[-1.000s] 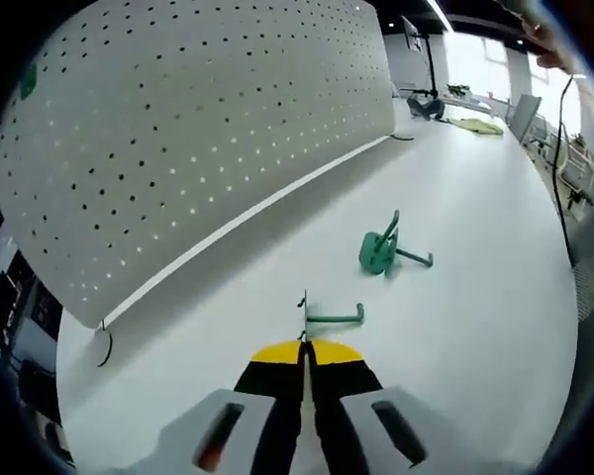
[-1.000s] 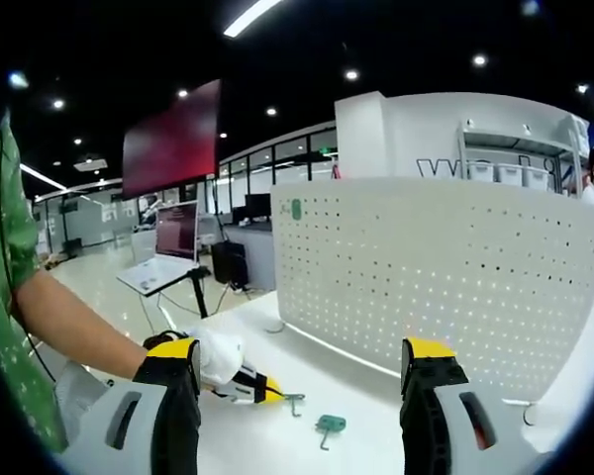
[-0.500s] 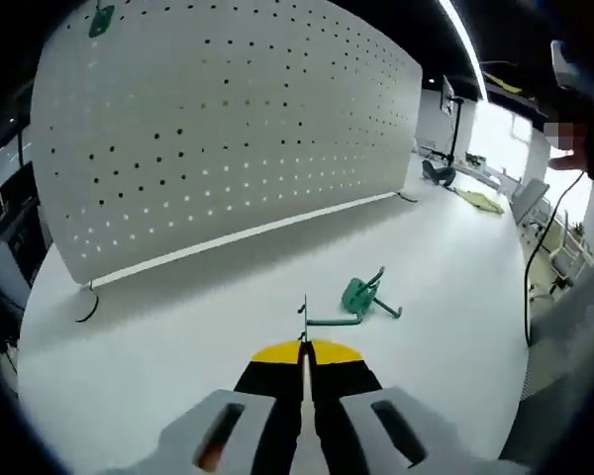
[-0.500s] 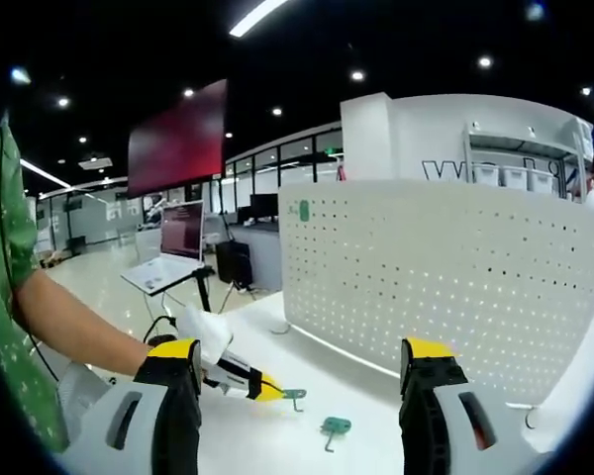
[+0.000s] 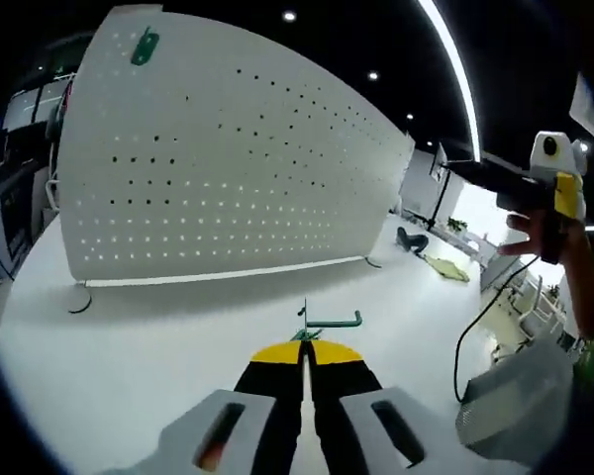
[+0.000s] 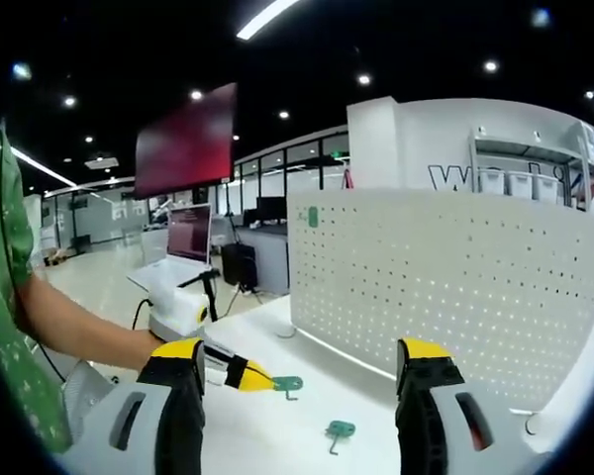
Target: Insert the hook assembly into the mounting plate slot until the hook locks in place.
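While the green hook (image 5: 329,322) sits pinched at the yellow tips of the left gripper (image 5: 304,348), it hangs above the white table (image 5: 129,356), well short of the perforated panel. The jaws of that gripper are closed tight together on the hook's plate end, with its rod sticking out sideways to the right in the left gripper view. From the right gripper view the same hook (image 6: 286,384) shows at the tip of the left gripper (image 6: 246,376), raised off the tabletop. A second green hook (image 6: 338,431) lies loose on the table (image 6: 277,435) below it, apart from the held one. Behind stands the white pegboard (image 5: 218,168), upright on the table, with a small green clip (image 5: 145,46) near its top corner. The right gripper (image 6: 302,416) hangs wide open with nothing between its yellow-capped jaws, and it also shows at the right edge of the left gripper view (image 5: 549,188), held up by a hand. A laptop (image 6: 186,242) stands in the background on a stand.
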